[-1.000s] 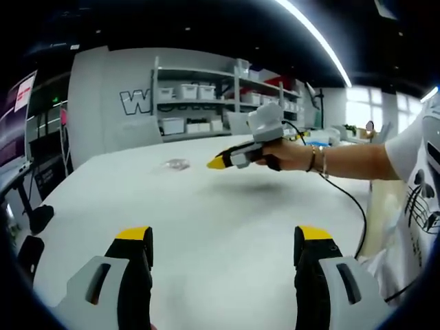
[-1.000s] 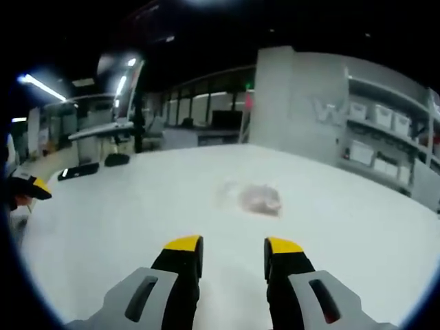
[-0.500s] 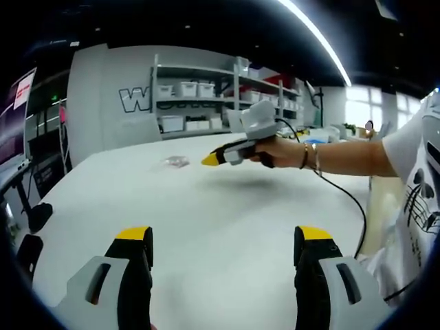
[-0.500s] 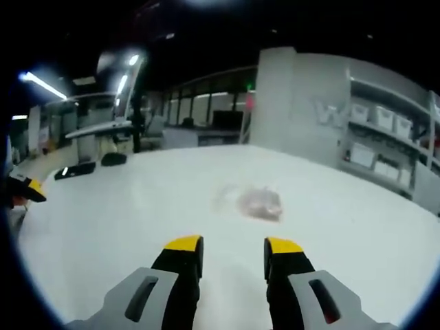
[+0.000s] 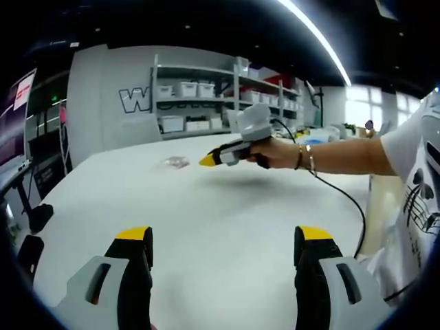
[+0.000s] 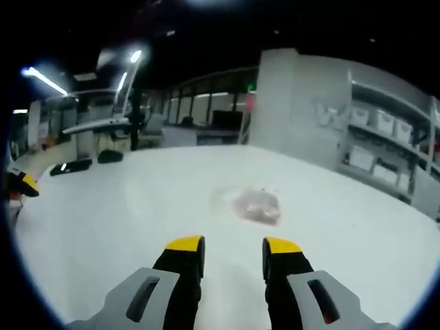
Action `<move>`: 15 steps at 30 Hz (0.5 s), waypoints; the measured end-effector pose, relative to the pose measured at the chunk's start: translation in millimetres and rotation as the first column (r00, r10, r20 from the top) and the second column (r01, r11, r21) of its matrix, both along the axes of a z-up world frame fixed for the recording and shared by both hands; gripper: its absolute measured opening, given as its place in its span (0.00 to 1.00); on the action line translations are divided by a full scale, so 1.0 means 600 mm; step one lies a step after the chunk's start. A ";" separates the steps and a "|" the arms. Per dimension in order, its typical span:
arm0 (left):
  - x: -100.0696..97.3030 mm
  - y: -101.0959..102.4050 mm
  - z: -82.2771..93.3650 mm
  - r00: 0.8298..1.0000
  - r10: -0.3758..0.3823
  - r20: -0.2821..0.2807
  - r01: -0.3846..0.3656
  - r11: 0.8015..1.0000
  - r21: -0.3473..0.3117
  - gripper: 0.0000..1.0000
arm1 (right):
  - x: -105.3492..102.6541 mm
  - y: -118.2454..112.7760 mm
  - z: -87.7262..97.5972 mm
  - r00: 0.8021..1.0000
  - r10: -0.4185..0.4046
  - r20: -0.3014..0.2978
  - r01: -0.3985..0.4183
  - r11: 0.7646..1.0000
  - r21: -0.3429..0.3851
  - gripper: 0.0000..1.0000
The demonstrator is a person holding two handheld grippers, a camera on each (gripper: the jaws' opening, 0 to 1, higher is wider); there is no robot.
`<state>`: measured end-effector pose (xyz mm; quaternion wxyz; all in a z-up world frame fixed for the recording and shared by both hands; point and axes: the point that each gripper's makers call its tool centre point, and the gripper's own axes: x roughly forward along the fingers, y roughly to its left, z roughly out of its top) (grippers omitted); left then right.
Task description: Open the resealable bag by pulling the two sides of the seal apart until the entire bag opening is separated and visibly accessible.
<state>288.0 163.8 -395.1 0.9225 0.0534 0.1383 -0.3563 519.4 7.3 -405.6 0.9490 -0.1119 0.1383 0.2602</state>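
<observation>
In the left gripper view, the left gripper (image 5: pixel 225 242), grey with yellow-capped black jaws, rises from the bottom with its jaws set wide apart and nothing between them, above the broad white table (image 5: pixel 227 206). Far off on the left part of the table lies the small clear resealable plastic bag (image 5: pixel 175 162), flat on the surface and too small there to make out its seal. Just to its right, above the table and apart from the bag, the right gripper (image 5: pixel 205 161) points its yellow tip towards the bag; a person's hand (image 5: pixel 271 152) holds its grip, with bracelets at the wrist and a black cable (image 5: pixel 344 199) trailing down to the right. Behind the table stands a grey wall with metal shelving (image 5: pixel 220 103) carrying white storage bins. At the right edge a white printed T-shirt (image 5: pixel 416 185) shows.

In the right gripper view, a yellow tip of the left gripper (image 6: pixel 26 184) shows at the far left edge. The right gripper (image 6: pixel 234 250) comes up from the bottom centre, its jaws a moderate gap apart and holding nothing. Ahead of it, just right of centre on the table (image 6: pixel 124 220), the bag (image 6: pixel 256 205) lies flat, its contents pale and blurred, well clear of the jaw tips. Whether the seal is closed cannot be told.
</observation>
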 end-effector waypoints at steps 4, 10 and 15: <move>0.002 0.003 -0.002 1.000 0.005 -0.003 -0.005 1.000 0.000 0.83 | 0.004 0.003 0.004 1.000 0.006 0.011 -0.006 1.000 -0.009 0.31; 0.005 0.003 0.001 1.000 0.002 -0.001 -0.002 1.000 0.002 0.83 | 0.018 0.009 0.001 1.000 0.006 0.010 -0.006 1.000 -0.015 0.30; 0.008 0.006 -0.001 1.000 0.005 -0.002 -0.005 1.000 0.002 0.83 | 0.022 0.013 0.000 1.000 0.008 0.015 -0.008 1.000 -0.015 0.30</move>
